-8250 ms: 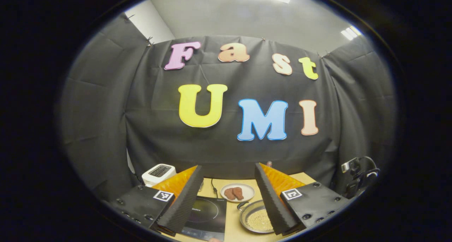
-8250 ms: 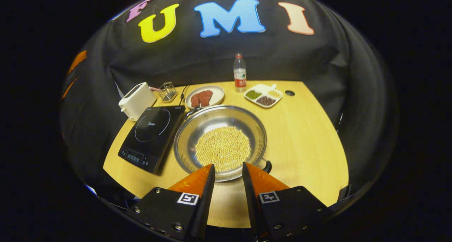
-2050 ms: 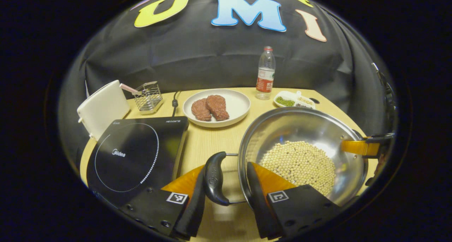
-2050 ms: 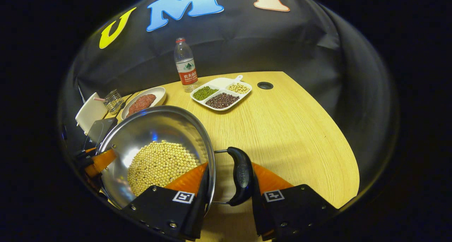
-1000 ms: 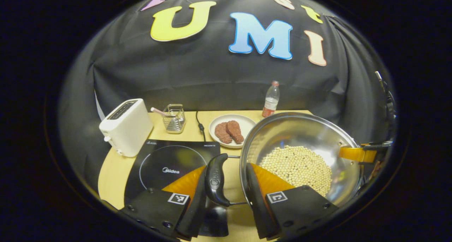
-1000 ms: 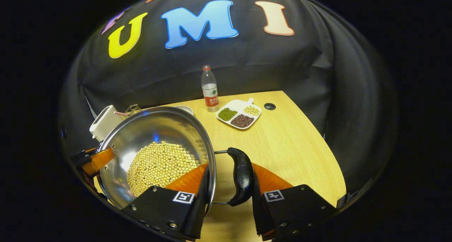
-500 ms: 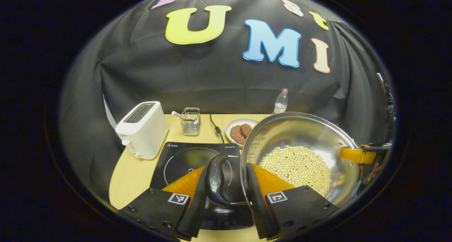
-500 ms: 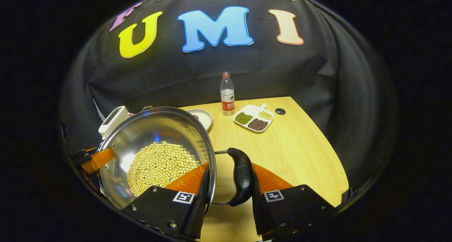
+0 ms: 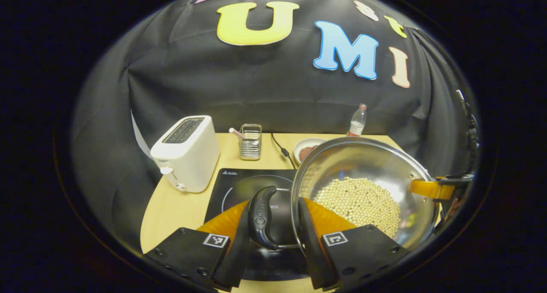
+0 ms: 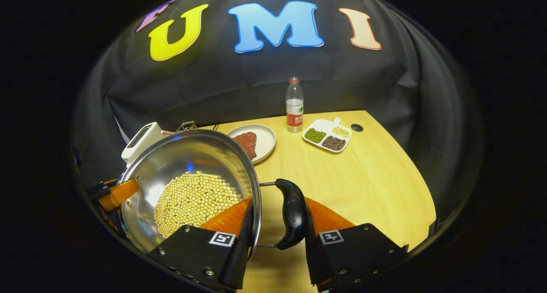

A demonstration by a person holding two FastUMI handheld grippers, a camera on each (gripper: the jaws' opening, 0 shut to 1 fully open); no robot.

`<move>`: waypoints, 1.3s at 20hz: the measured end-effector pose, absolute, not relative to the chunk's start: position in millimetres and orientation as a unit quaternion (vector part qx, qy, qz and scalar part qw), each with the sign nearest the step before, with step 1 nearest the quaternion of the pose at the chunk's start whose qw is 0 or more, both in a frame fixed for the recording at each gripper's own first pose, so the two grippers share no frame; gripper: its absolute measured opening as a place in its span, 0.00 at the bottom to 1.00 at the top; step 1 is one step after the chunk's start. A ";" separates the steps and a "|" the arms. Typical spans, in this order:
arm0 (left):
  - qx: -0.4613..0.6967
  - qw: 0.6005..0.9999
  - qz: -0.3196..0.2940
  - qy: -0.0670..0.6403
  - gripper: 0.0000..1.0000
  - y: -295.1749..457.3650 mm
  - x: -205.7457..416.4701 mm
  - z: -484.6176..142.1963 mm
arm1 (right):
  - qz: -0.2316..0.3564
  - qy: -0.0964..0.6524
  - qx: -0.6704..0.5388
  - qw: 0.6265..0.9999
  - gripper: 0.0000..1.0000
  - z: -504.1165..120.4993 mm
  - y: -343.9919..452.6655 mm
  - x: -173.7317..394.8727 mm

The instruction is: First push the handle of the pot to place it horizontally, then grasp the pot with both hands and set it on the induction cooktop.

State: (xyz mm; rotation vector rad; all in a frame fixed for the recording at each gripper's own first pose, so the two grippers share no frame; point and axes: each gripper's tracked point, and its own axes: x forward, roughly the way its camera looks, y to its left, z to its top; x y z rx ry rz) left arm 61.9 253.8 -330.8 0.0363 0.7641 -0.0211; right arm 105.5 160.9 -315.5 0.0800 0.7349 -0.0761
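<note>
A steel pot (image 9: 363,165) half full of pale beans (image 9: 359,203) is held up by both grippers. My left gripper (image 9: 273,203) is shut on the pot's black left handle (image 9: 260,218), one finger outside the handle and the other inside the rim. The handle hangs above the black induction cooktop (image 9: 230,186). In the right gripper view the pot (image 10: 188,156) sits at the lower left, and my right gripper (image 10: 280,201) is shut the same way on the right handle (image 10: 292,214). Each view catches the other gripper's finger across the pot (image 9: 431,189) (image 10: 117,192).
A white toaster (image 9: 186,154) and a wire holder (image 9: 251,141) stand behind the cooktop. On the wooden table (image 10: 363,186) are a plate of meat (image 10: 252,141), a water bottle (image 10: 294,105), a divided dish of beans (image 10: 327,137) and a cable hole (image 10: 357,127).
The pot, held by both grippers, has moved left across the table and its left handle now hangs over the cooktop. Both grips are unchanged.
</note>
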 end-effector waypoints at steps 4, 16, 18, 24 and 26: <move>0.008 0.926 0.000 0.378 0.66 285.8 73.0 -345.9 | -0.032 0.369 0.035 0.928 0.56 -329.1 187.8 124.7; 0.015 0.924 0.020 0.381 0.66 362.2 106.3 -372.4 | -0.023 0.380 0.040 0.924 0.57 -358.4 254.1 169.8; 0.013 0.924 0.025 0.382 0.65 372.3 108.8 -377.0 | -0.022 0.381 0.039 0.924 0.57 -362.6 263.3 175.2; 0.015 0.924 0.029 0.382 0.65 392.2 113.8 -383.0 | -0.022 0.382 0.044 0.923 0.56 -371.6 282.2 180.7; 0.016 0.924 0.030 0.381 0.65 398.4 114.7 -387.4 | -0.023 0.383 0.044 0.922 0.57 -375.0 286.5 181.7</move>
